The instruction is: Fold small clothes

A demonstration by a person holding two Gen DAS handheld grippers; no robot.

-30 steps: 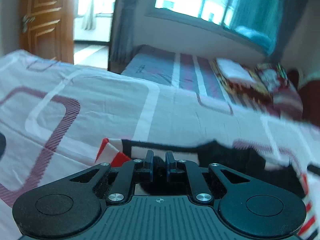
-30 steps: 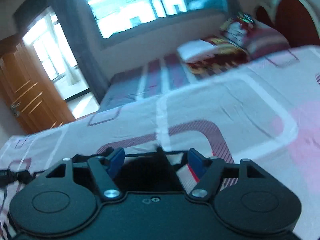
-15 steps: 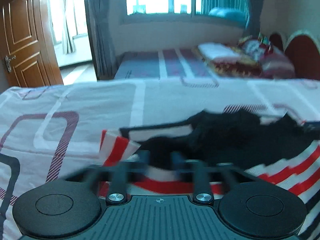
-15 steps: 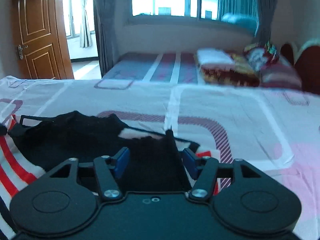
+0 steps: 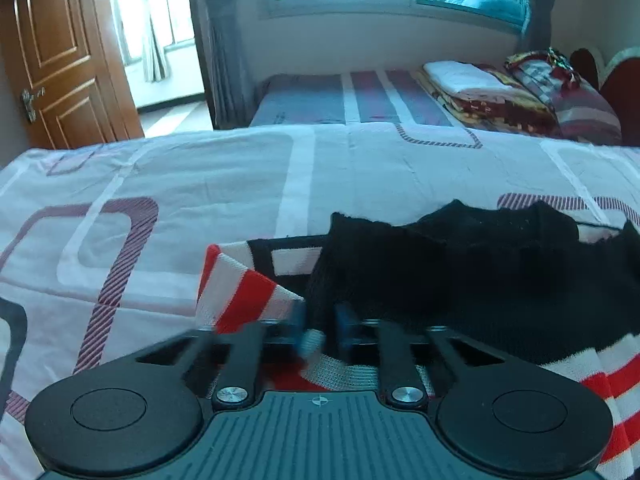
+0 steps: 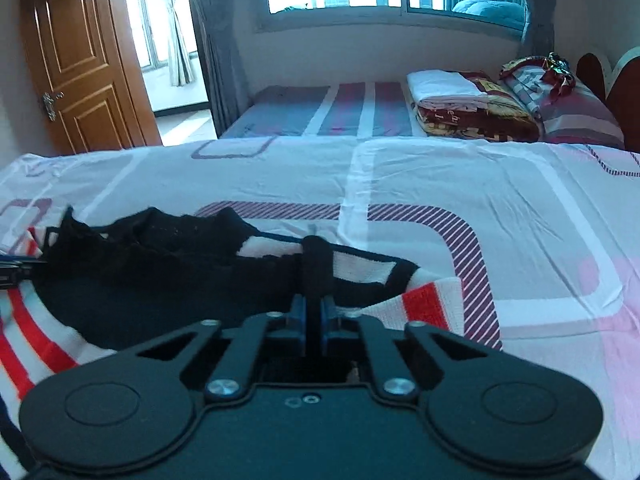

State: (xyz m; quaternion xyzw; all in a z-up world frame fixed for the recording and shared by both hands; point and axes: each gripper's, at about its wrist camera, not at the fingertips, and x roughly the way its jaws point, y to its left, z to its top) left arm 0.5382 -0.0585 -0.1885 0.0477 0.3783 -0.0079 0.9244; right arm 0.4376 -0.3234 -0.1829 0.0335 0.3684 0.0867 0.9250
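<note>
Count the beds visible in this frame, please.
2. The near bed, with the pink patterned sheet, carries the striped garment; the far bed, under the window, holds folded bedding. Nothing suggests another, though room edges are cut off.

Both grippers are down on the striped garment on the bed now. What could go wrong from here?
1. The left gripper is closing on blurred fabric near the striped garment corner; it may catch only one layer, so the fold sags.
2. The right gripper is shut on a thin raised ridge of black fabric; that could slip out on lifting.
3. The black middle lies rumpled, so creases may get folded in against the bedsheet.
</note>
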